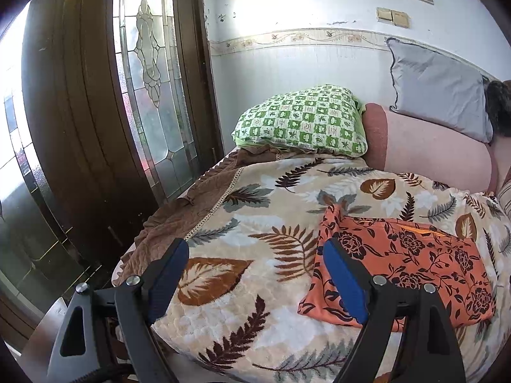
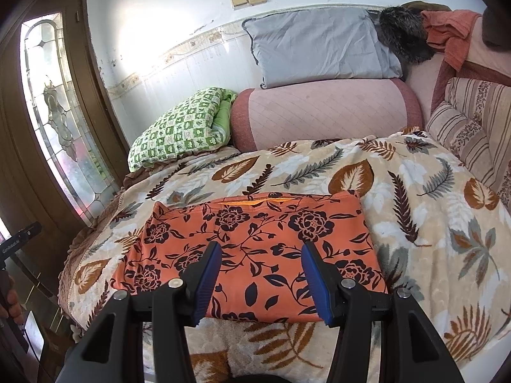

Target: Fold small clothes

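Folded orange floral garment on the leaf-print blanket, both our grippers open above it.

From the right wrist view we see the whole orange floral garment [image 2: 252, 252] lying flat as a wide rectangle on the leaf-print blanket [image 2: 415, 191], its long axis running left to right and its seamed edge, with a small gap, facing the far side; the left wrist view shows it only at the right, angled, with a loose corner [image 1: 332, 220] sticking up at its far left. Only the right view takes in the striped cushions [image 2: 472, 127] and a hand [image 2: 12, 300] at the left edge; the left view shows more of the glass door [image 1: 150, 73]. Our right gripper [image 2: 262, 274] hangs half-spread over the garment's near edge, holding nothing. Our left gripper [image 1: 255, 274] stands wide over bare blanket, its right finger [image 1: 345, 284] in front of the garment's left edge; contact we cannot tell.
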A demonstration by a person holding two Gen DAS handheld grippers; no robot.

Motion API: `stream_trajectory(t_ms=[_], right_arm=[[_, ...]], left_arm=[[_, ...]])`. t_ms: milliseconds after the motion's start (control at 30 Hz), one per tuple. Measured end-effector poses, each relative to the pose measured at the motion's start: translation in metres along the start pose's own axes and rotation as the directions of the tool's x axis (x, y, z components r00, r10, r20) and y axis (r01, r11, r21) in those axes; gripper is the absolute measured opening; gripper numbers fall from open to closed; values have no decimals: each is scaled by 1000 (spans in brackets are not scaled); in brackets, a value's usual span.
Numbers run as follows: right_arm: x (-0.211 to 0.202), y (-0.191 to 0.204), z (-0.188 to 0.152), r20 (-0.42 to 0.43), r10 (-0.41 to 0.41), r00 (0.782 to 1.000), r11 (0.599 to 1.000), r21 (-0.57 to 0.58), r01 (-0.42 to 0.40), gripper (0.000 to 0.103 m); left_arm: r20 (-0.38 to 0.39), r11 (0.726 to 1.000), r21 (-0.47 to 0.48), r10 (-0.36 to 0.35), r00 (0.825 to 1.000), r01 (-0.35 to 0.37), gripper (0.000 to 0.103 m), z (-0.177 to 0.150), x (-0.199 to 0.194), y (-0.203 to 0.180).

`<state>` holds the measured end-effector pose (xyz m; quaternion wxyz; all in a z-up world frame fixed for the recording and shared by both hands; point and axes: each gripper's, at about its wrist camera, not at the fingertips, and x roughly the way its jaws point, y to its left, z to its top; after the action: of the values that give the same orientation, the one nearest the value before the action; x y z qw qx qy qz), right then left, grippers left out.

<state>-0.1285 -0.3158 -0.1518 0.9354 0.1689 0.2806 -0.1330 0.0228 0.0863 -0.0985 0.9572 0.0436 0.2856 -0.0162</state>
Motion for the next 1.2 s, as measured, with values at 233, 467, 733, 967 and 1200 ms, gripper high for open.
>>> stream_trajectory(t_ms=[233, 467, 733, 967, 1200], right_arm=[[7, -8, -3, -13, -7, 1000, 1000, 18, 7, 56], [22, -26, -7, -37, -26, 999, 998, 49, 28, 56], [61, -63, -22, -138, 2, 990, 988, 156, 20, 56], [106, -116, -50, -259, 5, 966, 954, 290, 73, 56], [117, -123, -27, -247, 14, 969, 960, 276, 57, 46]], left_arm=[[-13, 1000, 19, -4, 1000, 4, 86, 0, 8, -11], [-39, 998, 54, -18, 999, 20, 86, 0, 26, -33], [-152, 994, 100, -36, 988, 52, 86, -19, 88, -67], [-405, 993, 119, 23, 914, 28, 86, -70, 180, -81], [-340, 990, 124, -27, 940, 73, 86, -37, 177, -89]])
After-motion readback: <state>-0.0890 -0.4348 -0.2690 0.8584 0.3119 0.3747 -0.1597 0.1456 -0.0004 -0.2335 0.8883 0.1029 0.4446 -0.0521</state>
